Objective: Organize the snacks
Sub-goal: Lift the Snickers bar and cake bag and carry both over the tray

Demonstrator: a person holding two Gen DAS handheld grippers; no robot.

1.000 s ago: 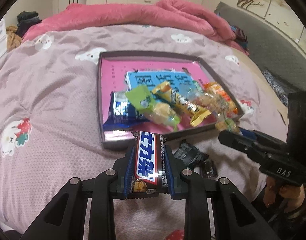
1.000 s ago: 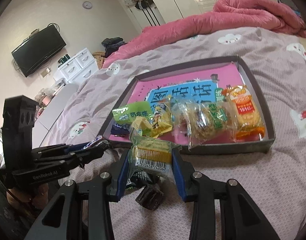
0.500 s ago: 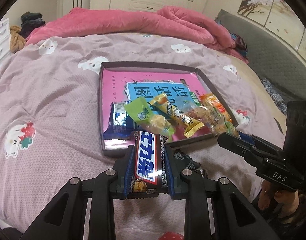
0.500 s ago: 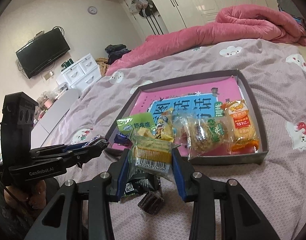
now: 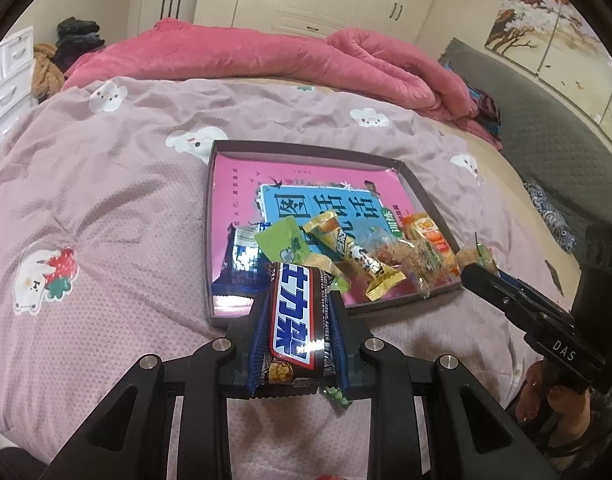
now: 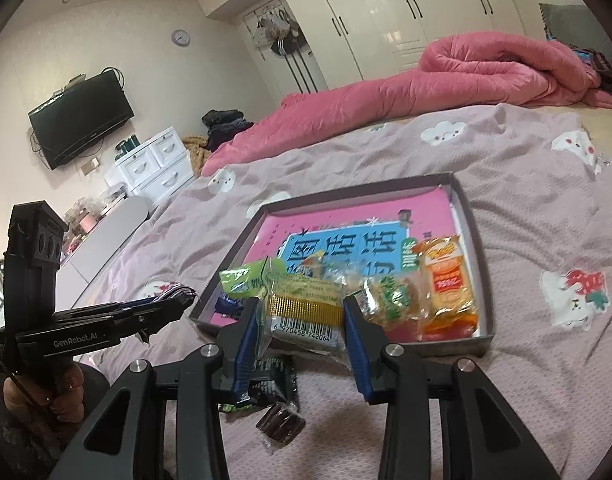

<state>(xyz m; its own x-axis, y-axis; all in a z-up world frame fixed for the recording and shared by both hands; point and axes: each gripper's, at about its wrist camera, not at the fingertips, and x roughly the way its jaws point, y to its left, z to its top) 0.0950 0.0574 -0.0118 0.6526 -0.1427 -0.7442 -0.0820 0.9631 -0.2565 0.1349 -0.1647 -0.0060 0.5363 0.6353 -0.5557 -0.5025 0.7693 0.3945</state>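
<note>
Left fingers (image 5: 296, 322) clamp chocolate bar (image 5: 294, 320); right fingers (image 6: 302, 336) clamp clear packet (image 6: 304, 312). Tray (image 5: 208, 240) near edge crowded; dropped short, my snacks slide onto bed (image 5: 106, 208).

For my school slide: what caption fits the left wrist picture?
Left gripper holding a chocolate bar near the snack tray.

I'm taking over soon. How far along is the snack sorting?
Done: several snacks lie in the tray, including an orange pack and a yellow one. In hand: the left gripper is shut on a chocolate bar; the right gripper on a clear pack. Left: both need placing, and two dark snacks sit on the bed.
</note>
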